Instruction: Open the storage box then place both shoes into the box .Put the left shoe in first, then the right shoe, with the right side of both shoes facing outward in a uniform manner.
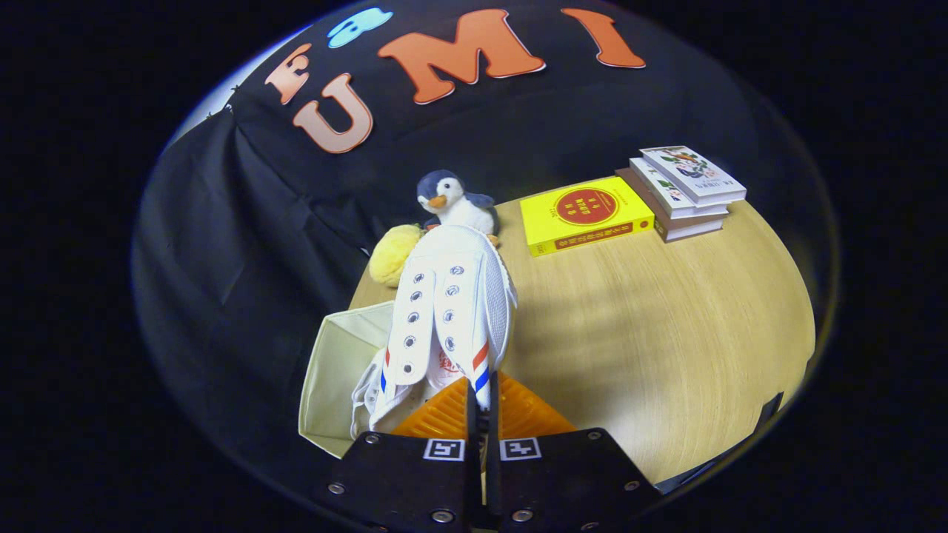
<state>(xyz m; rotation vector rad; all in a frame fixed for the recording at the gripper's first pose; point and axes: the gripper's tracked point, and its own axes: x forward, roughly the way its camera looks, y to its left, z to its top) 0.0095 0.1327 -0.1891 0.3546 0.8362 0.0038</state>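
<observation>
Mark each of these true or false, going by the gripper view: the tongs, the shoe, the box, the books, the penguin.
1. The tongs are shut on a white shoe. True.
2. The cream storage box is closed. False: it is open, with another white shoe inside.
3. A yellow book lies on the table beside a stack of books. True.
4. The toy penguin sits inside the box. False: it stands on the table beyond the held shoe.
</observation>
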